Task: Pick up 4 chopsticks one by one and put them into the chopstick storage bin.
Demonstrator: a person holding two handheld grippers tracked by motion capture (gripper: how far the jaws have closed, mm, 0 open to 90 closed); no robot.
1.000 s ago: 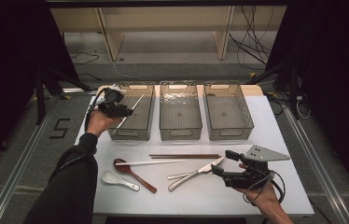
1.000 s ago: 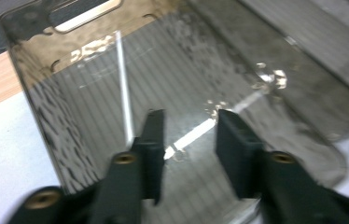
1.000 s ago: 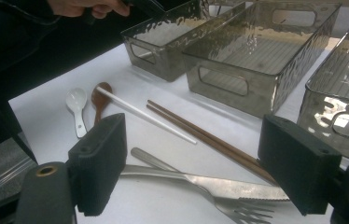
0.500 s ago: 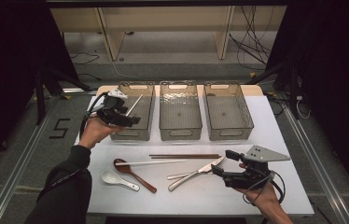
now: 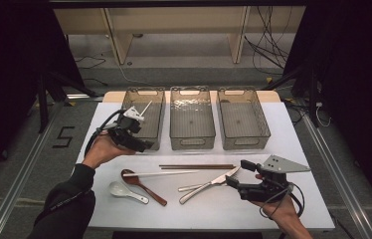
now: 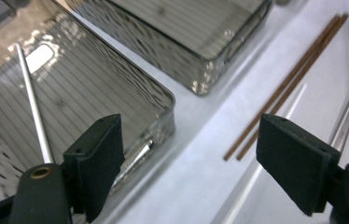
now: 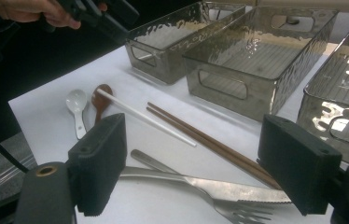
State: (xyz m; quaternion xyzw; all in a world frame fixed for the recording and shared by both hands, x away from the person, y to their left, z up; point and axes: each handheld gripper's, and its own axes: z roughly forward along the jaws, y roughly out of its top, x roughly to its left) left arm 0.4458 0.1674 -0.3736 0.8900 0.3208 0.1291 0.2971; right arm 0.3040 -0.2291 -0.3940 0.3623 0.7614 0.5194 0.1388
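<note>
While the left gripper (image 5: pixel 141 144) hangs with jaws wide and empty at the near corner of the left bin (image 5: pixel 146 94), a white chopstick (image 6: pixel 32 105) leans inside that bin, apparently dropped there to sort it. Its mate (image 5: pixel 161 174) lies on the white table (image 5: pixel 209 209) beside brown chopsticks (image 5: pixel 196 167). Further right, the right gripper (image 5: pixel 233 175), also wide and empty, points at the knife (image 5: pixel 206 185), probably next. Dark floor surrounds the table.

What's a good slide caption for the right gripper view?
Open right gripper poised over knife and fork, chopsticks beyond.
</note>
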